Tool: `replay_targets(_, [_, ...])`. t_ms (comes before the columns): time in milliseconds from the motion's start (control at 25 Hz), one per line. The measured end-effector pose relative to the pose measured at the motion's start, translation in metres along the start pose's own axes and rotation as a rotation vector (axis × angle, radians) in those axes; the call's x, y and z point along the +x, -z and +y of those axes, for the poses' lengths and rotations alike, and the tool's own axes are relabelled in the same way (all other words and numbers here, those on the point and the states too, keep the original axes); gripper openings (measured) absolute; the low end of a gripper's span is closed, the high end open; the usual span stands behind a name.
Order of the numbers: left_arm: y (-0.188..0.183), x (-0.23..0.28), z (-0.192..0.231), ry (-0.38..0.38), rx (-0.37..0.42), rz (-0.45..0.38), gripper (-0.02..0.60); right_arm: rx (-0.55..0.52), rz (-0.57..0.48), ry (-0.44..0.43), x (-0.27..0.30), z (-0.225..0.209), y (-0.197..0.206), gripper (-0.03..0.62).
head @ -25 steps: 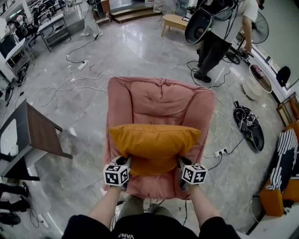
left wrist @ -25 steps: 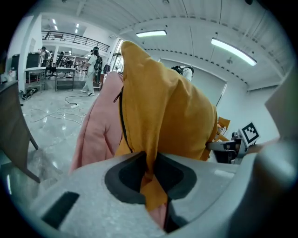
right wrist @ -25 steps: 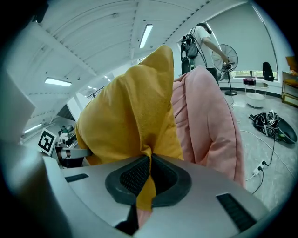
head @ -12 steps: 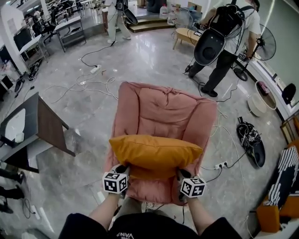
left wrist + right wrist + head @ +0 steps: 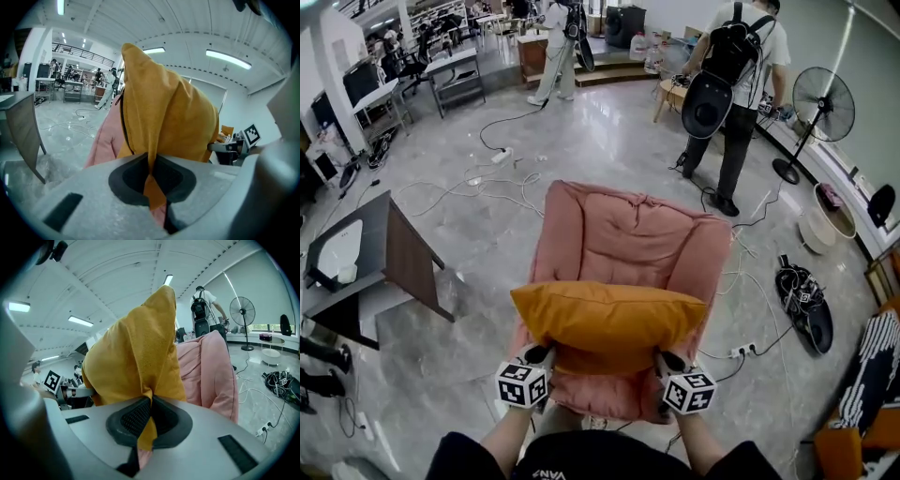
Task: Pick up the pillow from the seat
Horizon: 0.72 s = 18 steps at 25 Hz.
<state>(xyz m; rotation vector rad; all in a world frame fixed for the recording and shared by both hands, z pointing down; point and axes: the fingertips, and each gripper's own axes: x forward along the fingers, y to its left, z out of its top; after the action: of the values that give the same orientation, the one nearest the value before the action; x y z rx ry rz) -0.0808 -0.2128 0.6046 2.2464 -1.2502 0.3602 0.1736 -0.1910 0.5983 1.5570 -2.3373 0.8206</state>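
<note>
Orange pillow (image 5: 609, 317) edge pinched tight by left hand-held gripper (image 5: 538, 355) and right hand-held gripper (image 5: 668, 360), jaws nearly closed.

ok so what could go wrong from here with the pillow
1. Left gripper and right gripper each pinch only a thin fold of the orange pillow; it may slip free.
2. A corded power strip lies beside the pink chair; stepping around could snag it.
</note>
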Motion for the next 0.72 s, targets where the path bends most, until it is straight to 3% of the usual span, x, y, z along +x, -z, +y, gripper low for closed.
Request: replay_targets(720, [-0.076,-0.085,-0.013,-0.037,0.034,-0.239,0.025,-0.082,-0.234,-0.18,-0.043,0.07,-0.109,0.009])
